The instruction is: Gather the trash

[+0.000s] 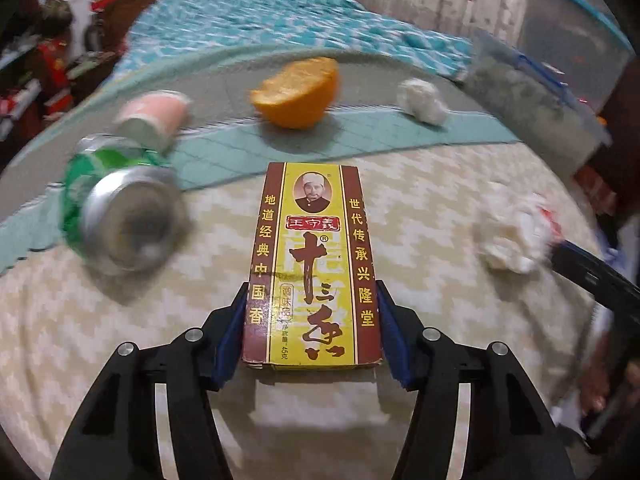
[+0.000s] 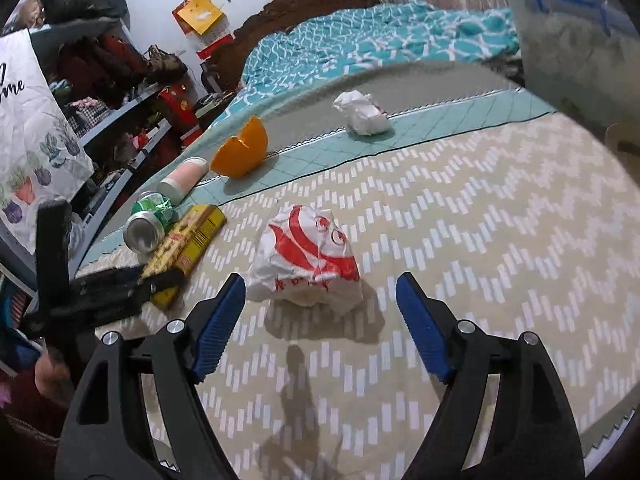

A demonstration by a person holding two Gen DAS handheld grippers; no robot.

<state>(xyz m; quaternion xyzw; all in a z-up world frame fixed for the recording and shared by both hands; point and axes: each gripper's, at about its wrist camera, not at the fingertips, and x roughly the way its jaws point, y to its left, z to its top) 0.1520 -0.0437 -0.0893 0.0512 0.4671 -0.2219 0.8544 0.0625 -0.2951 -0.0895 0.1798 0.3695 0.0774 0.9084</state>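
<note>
Trash pickup: we pinch the spice box with our left gripper, while our right gripper gapes empty just short of the crumpled wrapper beside that box.

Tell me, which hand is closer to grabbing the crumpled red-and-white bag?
Probably the right. The right gripper is open with the crumpled bag just ahead of its fingers, while the left gripper is already around the spice box.
</note>
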